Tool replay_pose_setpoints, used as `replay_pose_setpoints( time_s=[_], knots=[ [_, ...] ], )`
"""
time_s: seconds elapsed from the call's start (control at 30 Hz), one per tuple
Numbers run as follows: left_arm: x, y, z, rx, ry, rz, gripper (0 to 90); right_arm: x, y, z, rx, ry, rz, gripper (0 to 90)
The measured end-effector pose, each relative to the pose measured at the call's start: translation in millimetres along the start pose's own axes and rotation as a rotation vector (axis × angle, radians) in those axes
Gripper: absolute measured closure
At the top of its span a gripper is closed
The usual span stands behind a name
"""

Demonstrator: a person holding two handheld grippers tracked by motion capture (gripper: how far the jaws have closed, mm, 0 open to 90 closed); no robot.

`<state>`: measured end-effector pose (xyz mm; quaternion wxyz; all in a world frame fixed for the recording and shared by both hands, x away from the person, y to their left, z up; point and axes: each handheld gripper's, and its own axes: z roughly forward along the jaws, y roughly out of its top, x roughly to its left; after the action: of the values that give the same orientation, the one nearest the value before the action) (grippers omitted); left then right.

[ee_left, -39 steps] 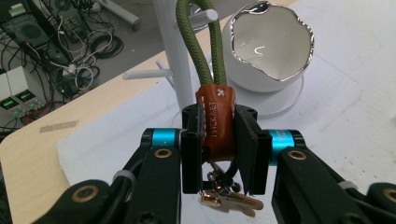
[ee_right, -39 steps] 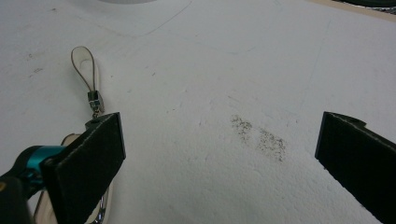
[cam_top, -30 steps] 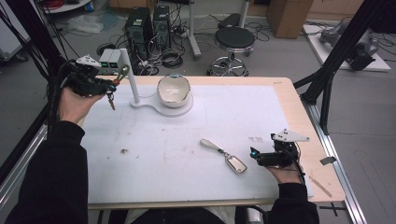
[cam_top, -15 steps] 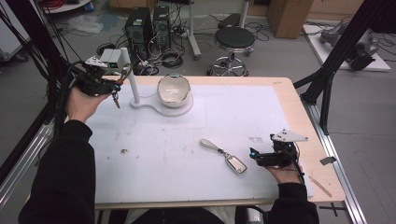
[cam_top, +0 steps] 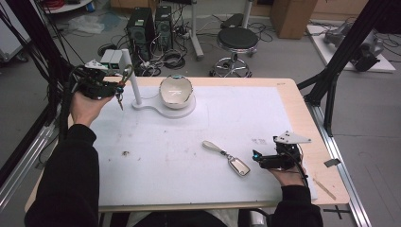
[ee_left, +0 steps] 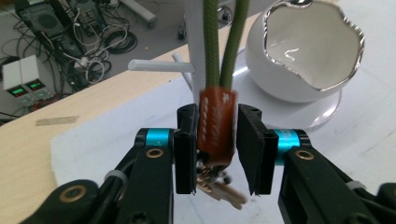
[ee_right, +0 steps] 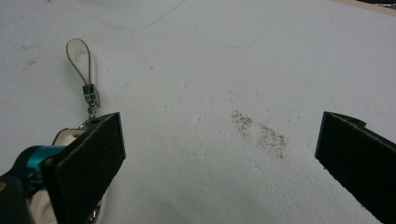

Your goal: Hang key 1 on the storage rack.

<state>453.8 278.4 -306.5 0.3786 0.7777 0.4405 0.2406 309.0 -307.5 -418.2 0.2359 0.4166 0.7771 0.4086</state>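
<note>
1. Left gripper (ee_left: 217, 149): jaws have just been opening; the keychain (ee_left: 215, 126) hangs between them, pads apparently clear of its brown leather tab.
2. Step in hand: hanging the keychain on the white stand (cam_top: 134, 85) and releasing it.
3. Next move: withdraw without snagging.
4. Keychain axis: vertical, green cord up, keys down.
5. Right gripper (ee_right: 219, 158): wide open, empty, at the table (cam_top: 198, 137).
</note>
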Motion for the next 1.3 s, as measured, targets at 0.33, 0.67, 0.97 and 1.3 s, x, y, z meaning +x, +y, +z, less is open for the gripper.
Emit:
replay_pose_setpoints(
  time_s=[0.33, 0.67, 0.97, 1.3],
  knots=[
    [0.1, -1.4, -2.2, -0.041, -0.080, -0.069, 39.3, 1.4, -0.1, -0.8, 0.004, 0.003, 0.004, 0.7],
    [3.6, -19.2, -2.8, -0.058, -0.110, -0.109, 20.4, 1.8, -0.4, -0.9, 0.002, 0.000, 0.003, 0.7],
    [4.5, -29.3, -13.9, -0.096, -0.117, -0.128, 2.5, 0.8, -1.2, -0.8, 0.003, 0.002, 0.009, 0.7],
    [-8.3, -29.3, -17.0, -0.089, -0.173, -0.094, 1.7, 0.8, -1.3, -2.4, 0.004, 0.001, 0.013, 0.7]
  ],
)
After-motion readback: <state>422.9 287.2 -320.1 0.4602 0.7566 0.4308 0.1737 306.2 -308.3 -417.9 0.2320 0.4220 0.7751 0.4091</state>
